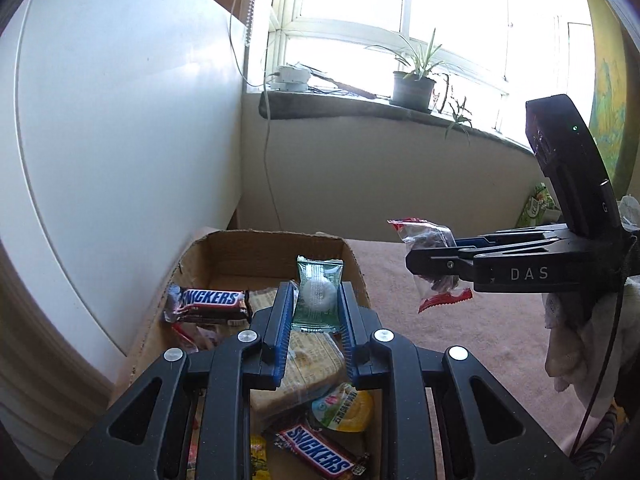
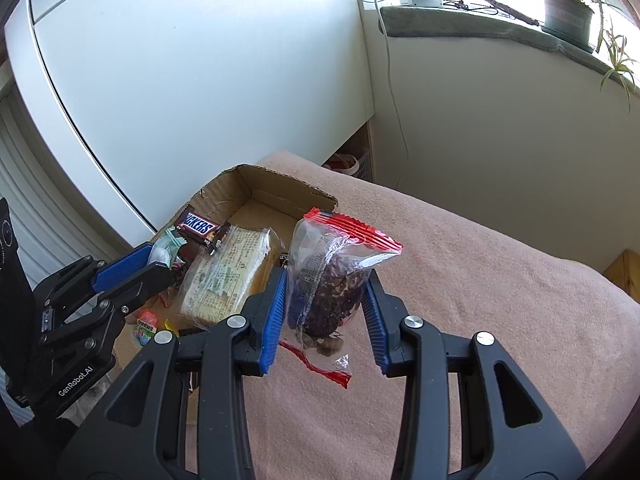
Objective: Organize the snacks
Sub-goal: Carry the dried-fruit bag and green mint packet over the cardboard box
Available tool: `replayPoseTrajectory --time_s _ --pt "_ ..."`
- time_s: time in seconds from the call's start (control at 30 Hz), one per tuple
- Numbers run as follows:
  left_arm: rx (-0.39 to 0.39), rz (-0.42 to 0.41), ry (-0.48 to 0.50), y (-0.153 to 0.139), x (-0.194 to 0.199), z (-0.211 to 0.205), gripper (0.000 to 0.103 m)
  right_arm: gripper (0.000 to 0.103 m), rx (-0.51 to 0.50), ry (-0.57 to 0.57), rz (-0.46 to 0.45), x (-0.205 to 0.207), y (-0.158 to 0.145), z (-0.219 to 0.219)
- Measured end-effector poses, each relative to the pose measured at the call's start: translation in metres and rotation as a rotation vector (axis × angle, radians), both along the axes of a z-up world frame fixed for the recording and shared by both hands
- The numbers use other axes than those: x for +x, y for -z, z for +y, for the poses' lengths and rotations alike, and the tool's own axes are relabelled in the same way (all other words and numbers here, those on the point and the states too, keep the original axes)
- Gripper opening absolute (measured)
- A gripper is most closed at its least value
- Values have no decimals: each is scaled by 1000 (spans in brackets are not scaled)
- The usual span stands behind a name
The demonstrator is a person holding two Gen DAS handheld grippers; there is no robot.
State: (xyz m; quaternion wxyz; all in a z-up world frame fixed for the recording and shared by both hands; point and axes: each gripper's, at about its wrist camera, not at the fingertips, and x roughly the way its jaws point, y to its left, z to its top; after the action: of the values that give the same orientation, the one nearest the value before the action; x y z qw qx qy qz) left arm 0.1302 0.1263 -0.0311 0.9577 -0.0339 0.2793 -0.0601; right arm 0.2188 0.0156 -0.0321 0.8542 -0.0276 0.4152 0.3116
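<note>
My left gripper point(image 1: 316, 300) is shut on a small clear green packet with a white round sweet point(image 1: 318, 295) and holds it above the open cardboard box point(image 1: 236, 248). The box holds a Snickers bar point(image 1: 208, 303), a second Snickers bar point(image 1: 318, 453), a pale wrapped cake block point(image 1: 310, 364) and a yellow jelly cup point(image 1: 344, 406). My right gripper point(image 2: 325, 292) is shut on a clear bag with red edges and dark snack inside point(image 2: 328, 280), lifted over the pink blanket just right of the box point(image 2: 280, 188). The right gripper point(image 1: 424, 258) with its bag point(image 1: 430, 236) also shows in the left wrist view.
A pink blanket point(image 2: 460, 300) covers the surface beside the box. A white cabinet door point(image 1: 120, 120) stands close behind and left of the box. A windowsill with a potted plant point(image 1: 412, 88) and a white device with cables point(image 1: 290, 76) runs along the far wall.
</note>
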Motion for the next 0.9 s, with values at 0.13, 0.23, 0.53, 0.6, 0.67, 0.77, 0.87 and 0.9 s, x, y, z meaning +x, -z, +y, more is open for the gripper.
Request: replayPoseTrajectory --time_s 0.13,0.23,0.53,0.6,0.67,0.77,0.87,0.9 --pt "23 -4 -28 -1 8 6 21 39 13 -15 -2 7 -3 16" --pt "29 -5 -42 -2 14 11 21 39 19 -27 -4 12 -3 29" --pt "40 7 -77 3 16 25 21 39 36 -79 16 21 6 61" --pt "38 8 -86 3 16 28 21 39 28 -84 17 21 9 66" --pt "36 8 -95 3 15 31 22 39 25 -89 17 21 10 69" --pt "38 5 -107 2 13 33 22 40 26 -95 16 19 10 70" --pt "40 3 -112 2 11 34 22 41 17 -95 2 16 10 70" --pt "43 2 -114 1 10 34 22 41 18 -94 2 16 9 70"
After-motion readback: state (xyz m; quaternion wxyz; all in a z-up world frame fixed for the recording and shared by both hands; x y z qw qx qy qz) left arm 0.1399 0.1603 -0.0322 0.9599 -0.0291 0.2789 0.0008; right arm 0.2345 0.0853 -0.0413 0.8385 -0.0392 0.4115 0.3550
